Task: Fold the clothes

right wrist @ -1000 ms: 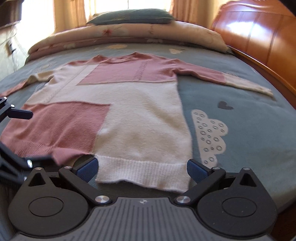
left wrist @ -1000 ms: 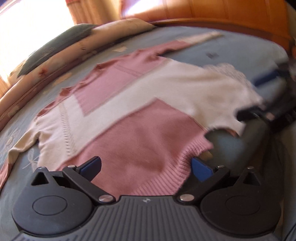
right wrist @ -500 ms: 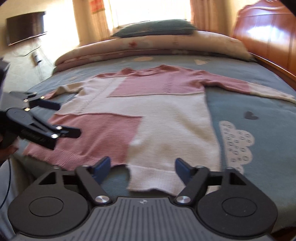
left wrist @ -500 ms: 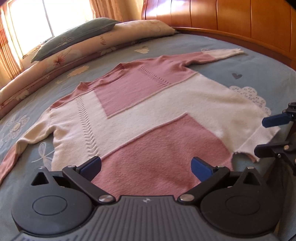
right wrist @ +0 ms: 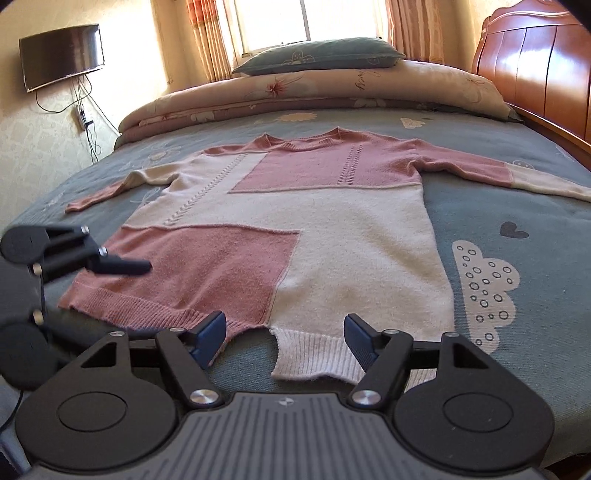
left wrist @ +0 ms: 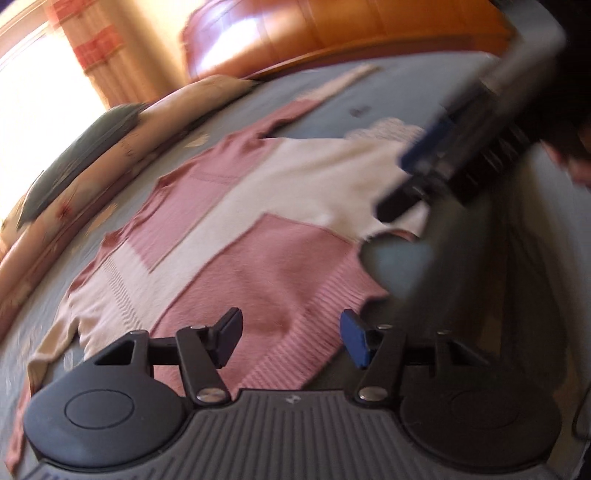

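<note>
Both grippers spread over the sweater (right wrist: 295, 236) hem — left gripper (left wrist: 291, 338) just narrowing, right gripper (right wrist: 282, 338) gripping nothing

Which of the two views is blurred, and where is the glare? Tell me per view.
Left wrist view: motion-smeared throughout, the right gripper a streak over the sweater, the window blown out white. Right wrist view: sharp, sweater knit clear, window overexposed, sun sheen on the wooden headboard, fisheye bending the edges.
</note>
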`<state>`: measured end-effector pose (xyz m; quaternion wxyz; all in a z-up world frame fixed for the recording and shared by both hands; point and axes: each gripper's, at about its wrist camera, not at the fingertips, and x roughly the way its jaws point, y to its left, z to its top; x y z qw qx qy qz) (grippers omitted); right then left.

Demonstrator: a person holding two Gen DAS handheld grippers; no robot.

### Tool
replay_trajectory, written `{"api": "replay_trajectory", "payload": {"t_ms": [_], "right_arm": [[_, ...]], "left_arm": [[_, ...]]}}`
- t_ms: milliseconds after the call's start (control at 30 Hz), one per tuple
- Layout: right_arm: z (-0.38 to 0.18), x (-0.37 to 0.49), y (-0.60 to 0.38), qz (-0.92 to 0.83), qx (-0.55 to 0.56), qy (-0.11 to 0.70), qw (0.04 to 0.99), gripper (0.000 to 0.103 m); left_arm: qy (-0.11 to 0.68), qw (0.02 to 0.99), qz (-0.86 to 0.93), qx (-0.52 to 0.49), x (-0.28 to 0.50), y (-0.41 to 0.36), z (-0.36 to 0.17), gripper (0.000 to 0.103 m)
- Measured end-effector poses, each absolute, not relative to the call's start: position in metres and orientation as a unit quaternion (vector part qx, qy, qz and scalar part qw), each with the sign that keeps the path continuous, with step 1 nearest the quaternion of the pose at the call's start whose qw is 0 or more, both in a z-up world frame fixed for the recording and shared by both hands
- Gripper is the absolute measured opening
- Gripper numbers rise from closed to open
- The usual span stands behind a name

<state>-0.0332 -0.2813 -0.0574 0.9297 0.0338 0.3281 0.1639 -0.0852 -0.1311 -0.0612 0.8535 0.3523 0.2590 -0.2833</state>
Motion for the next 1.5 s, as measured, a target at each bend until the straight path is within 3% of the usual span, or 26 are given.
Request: {"api": "replay_trajectory", "payload": {"t_ms": [233,333,467,833,1033,1133,1200,1433,1500], "right_arm": [[-0.056,-0.032,-0.286,0.162,0.043,0.326,0.930,0.075],[-0.054,-0.034,-0.288,0.163,0.041,0.323,0.931,0.075],[-0.047,-0.037,-0.292,0.162,0.036,0.315,0.934,0.075],[-0.040,-0.042,-0.270,0.227,-0.048,0.299,0.926,0.075],[-0.054,-0.031,-0.223,0.309,-0.120,0.302,0.894,0.066],[-0.063,-0.018,-0.198,0.326,-0.147,0.303,0.883,0.066],[-0.068,-0.008,-0.185,0.322,-0.165,0.298,0.883,0.066],[-0.068,0.016,-0.181,0.312,-0.180,0.288,0.887,0.066],[-0.068,0.018,-0.184,0.315,-0.180,0.286,0.887,0.062]], "left_arm": [[0.232,0.828,-0.297,0.415,-0.088,-0.151,-0.074,0.058],[0.250,0.829,-0.299,0.402,-0.078,-0.152,-0.070,0.021],[0.263,0.833,-0.306,0.379,-0.071,-0.150,-0.063,0.004],[0.249,0.879,-0.268,0.305,-0.030,-0.132,-0.012,0.002],[0.253,0.891,-0.266,0.265,-0.015,-0.123,0.003,0.002],[0.251,0.892,-0.282,0.247,-0.020,-0.119,0.008,0.002],[0.256,0.893,-0.292,0.229,-0.025,-0.113,0.010,0.010],[0.261,0.885,-0.324,0.210,-0.060,-0.077,0.017,0.010],[0.279,0.867,-0.348,0.222,-0.069,-0.074,0.008,0.011]]}}
